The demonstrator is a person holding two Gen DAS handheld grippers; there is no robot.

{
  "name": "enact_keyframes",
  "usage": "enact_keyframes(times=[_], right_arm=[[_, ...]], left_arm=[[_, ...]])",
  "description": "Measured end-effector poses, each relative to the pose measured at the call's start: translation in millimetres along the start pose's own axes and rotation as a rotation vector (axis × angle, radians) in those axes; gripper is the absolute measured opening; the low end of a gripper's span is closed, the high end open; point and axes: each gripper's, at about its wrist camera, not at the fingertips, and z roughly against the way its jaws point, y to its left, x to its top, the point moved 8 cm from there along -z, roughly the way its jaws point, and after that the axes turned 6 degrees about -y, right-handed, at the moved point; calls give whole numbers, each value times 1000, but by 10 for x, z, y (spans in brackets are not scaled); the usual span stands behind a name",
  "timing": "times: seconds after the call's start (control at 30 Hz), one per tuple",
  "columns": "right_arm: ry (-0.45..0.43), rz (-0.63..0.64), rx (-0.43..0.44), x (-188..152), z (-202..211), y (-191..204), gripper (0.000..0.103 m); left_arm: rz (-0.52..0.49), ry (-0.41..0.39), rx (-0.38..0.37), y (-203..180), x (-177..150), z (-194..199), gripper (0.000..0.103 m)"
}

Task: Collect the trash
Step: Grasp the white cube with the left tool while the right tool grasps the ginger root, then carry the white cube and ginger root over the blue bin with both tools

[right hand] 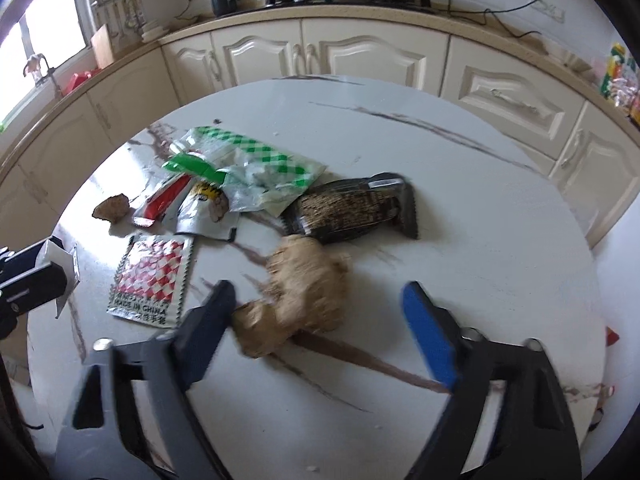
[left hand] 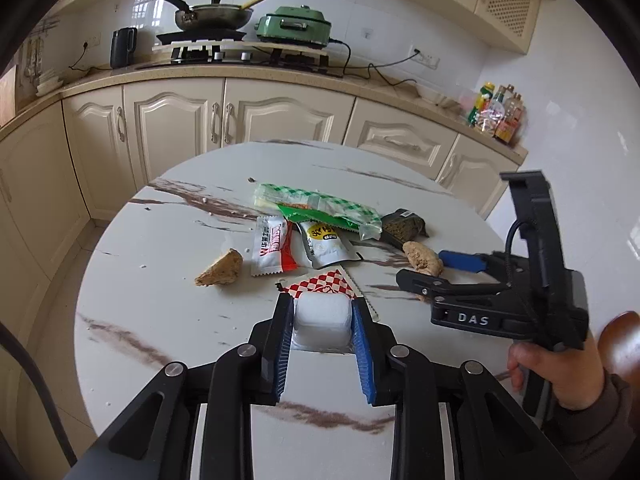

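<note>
My left gripper [left hand: 322,308] is shut on a small white plastic tub [left hand: 322,316], held just above the round marble table [left hand: 160,320]. Past it lies a red-checked packet [left hand: 320,284], and beyond that a heap of wrappers: a green-checked bag [left hand: 320,204], a red-and-white sachet [left hand: 272,248], a silver sachet [left hand: 324,244] and a dark packet [left hand: 402,228]. A tan food scrap [left hand: 222,268] lies to the left. My right gripper [right hand: 318,290] stands open astride a second tan lump [right hand: 308,280]; the black finger is at the lump's edge and the blue pad is clear of it.
Cream cabinets and a counter [left hand: 280,72] curve behind the table, with a hob, a pan [left hand: 212,16], a green cooker [left hand: 294,26] and bottles [left hand: 496,112] at the right. A person's hand [left hand: 560,368] grips the right tool's handle.
</note>
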Motion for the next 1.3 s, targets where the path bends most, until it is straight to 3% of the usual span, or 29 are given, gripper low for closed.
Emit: enact_keyframes(times=[0.07, 0.2, 0.5, 0.6, 0.77, 1.03, 1.13, 1.3], right_arm=[[-7, 27, 12, -12, 33, 57, 52], [-5, 44, 16, -67, 124, 121, 51], [-126, 8, 91, 26, 800, 413, 51], [-161, 35, 153, 93, 1000, 788, 51], [-195, 125, 301, 127, 1169, 1797, 52], [-128, 245, 536, -11, 858, 3503, 52], [-85, 272, 567, -118, 605, 3942, 52], [-15, 328, 545, -255, 41, 4446, 52]], left_arm=[[4, -11, -6, -2, -1, 121, 25], [10, -28, -31, 8, -20, 367, 25], [31, -88, -35, 193, -201, 1084, 25], [53, -110, -16, 426, -304, 1400, 25], [106, -142, 53, 941, -513, 1908, 25], [240, -157, 215, 1944, -964, 2571, 24], [302, -140, 259, 2284, -1165, 2652, 24], [393, -89, 314, 2787, -1425, 2561, 24]])
